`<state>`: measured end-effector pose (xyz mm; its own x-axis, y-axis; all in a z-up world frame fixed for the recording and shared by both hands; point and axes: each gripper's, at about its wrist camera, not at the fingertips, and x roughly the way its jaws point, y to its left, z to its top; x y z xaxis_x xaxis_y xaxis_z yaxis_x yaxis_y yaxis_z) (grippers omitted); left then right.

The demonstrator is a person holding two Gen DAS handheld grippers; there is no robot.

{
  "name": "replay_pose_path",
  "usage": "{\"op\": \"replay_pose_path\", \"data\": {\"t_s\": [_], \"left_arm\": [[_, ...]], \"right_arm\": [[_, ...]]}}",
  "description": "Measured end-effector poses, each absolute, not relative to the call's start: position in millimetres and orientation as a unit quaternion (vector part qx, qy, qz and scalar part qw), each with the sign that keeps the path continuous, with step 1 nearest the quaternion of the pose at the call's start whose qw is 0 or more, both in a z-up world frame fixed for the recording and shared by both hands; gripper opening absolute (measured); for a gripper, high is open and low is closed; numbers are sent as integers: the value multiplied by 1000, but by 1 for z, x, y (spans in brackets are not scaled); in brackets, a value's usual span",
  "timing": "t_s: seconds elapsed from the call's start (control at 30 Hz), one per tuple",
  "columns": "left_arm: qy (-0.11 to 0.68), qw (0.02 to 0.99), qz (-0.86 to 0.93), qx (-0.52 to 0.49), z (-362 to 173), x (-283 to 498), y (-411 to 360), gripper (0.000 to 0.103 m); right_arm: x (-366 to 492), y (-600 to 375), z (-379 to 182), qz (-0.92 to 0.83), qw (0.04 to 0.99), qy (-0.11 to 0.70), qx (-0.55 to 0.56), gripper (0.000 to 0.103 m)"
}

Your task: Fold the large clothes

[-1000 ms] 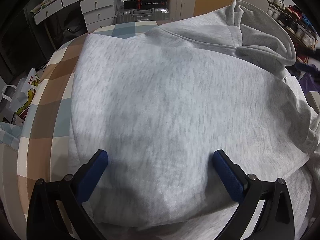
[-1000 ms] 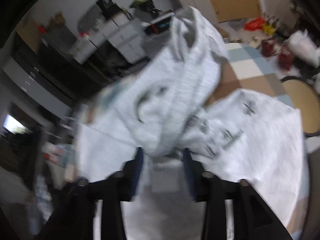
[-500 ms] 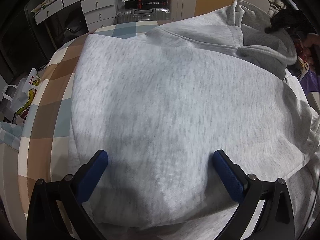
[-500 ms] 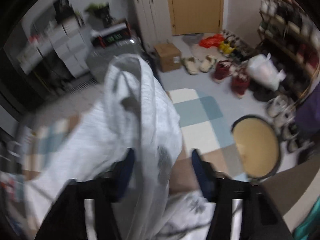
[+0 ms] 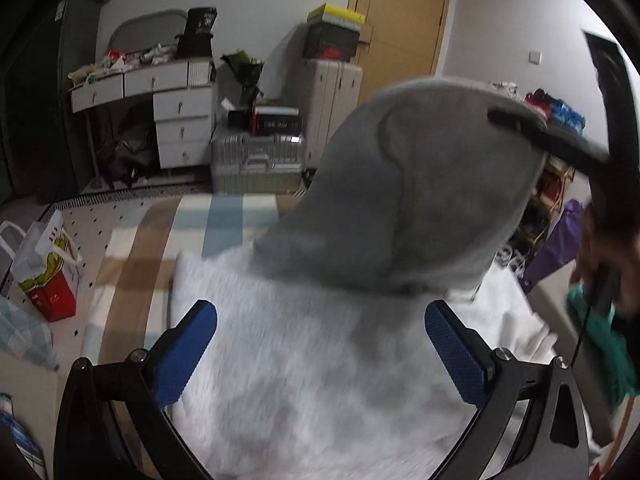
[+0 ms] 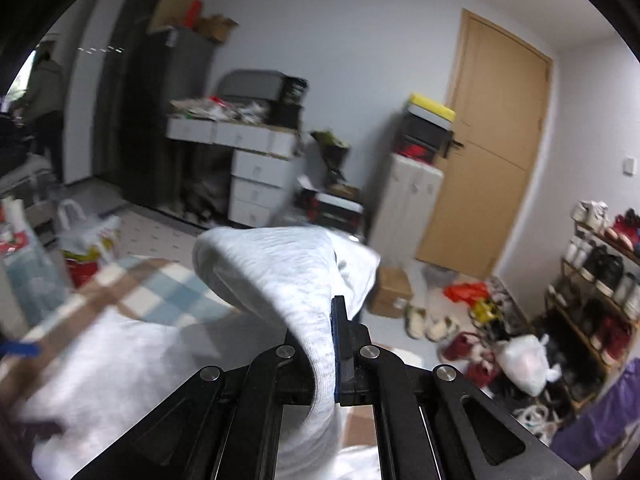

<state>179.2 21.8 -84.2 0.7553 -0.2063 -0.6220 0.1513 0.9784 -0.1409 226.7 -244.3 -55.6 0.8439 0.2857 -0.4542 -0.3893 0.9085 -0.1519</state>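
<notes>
A light grey hoodie (image 5: 312,364) lies folded on a checked cloth (image 5: 132,264). Its hood (image 5: 412,200) is lifted up at the far right, held by my right gripper, whose black finger shows at its top edge. My left gripper (image 5: 320,344) is open and empty, its blue pads low over the hoodie body. In the right wrist view my right gripper (image 6: 334,344) is shut on the hood fabric (image 6: 284,268), which drapes up and over the jaws; the hoodie body (image 6: 132,364) lies below left.
A white drawer unit (image 5: 180,120), a silver suitcase (image 5: 256,160) and a wooden door (image 5: 400,20) stand beyond the cloth. A red and white paper bag (image 5: 48,272) sits at the left. Shoes and a shoe rack (image 6: 600,272) fill the floor at the right.
My right gripper has closed on the hood and lifted it up off the surface. My left gripper has tilted up from looking down at the hoodie, staying open.
</notes>
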Motion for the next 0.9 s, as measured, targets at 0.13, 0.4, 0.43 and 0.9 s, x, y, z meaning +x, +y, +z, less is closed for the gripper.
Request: {"op": "replay_pose_path", "data": {"t_s": [0.13, 0.4, 0.43, 0.9], "left_arm": [[311, 947, -78, -3, -56, 197, -2, 102], [335, 939, -76, -7, -54, 247, -13, 102], [336, 938, -80, 0, -55, 250, -15, 102], [331, 926, -66, 166, -14, 243, -37, 3]], "right_arm": [[194, -244, -49, 200, 953, 210, -92, 3], [178, -254, -50, 224, 949, 217, -49, 4], [177, -255, -50, 228, 948, 218, -48, 4], [172, -260, -63, 223, 946, 224, -76, 4]]}}
